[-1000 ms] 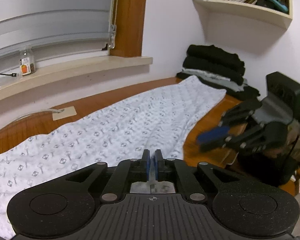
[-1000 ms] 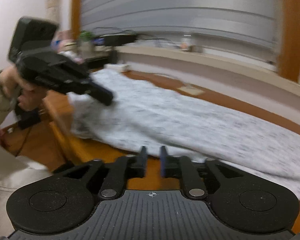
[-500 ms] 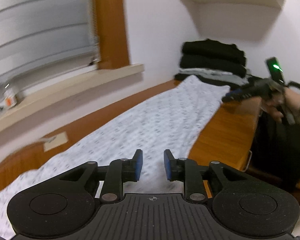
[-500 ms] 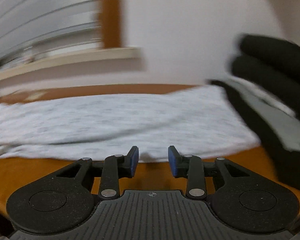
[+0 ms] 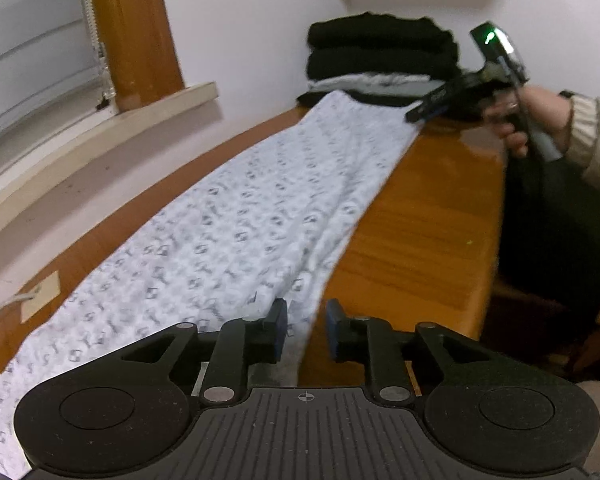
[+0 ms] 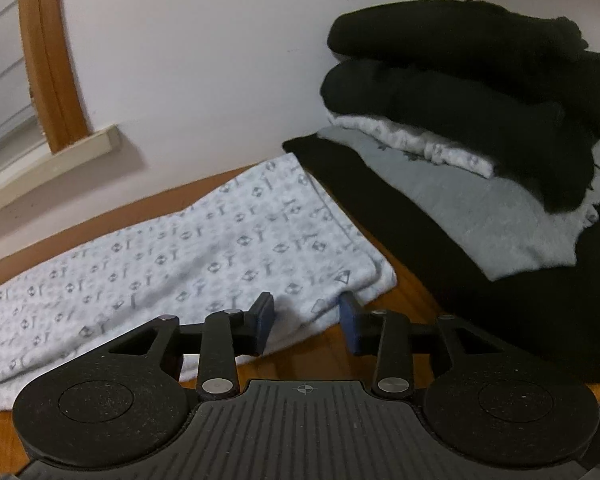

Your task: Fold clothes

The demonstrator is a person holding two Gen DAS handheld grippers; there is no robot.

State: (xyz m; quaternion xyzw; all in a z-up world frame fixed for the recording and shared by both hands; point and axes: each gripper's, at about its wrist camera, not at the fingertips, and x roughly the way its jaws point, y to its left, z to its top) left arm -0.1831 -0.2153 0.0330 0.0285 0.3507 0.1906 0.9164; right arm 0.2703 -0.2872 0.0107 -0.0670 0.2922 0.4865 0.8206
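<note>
Left gripper (image 5: 306,330): jaws spread, nothing held, positioned over near long edge of patterned garment (image 5: 236,232).

Right gripper (image 6: 305,326): jaws spread, empty, positioned at far-end corner of patterned garment (image 6: 188,264).

Garment laid out long and narrow, flat on wooden table (image 5: 412,232); appears already folded lengthwise, judged from doubled edge at corner.

Remaining, as judged: ends to be gripped, crosswise folds to be made, bundle to be transferred to stack.

Folded stack (image 6: 472,120) seen beyond garment end, against wall: dark, grey and patterned items completed.
</note>
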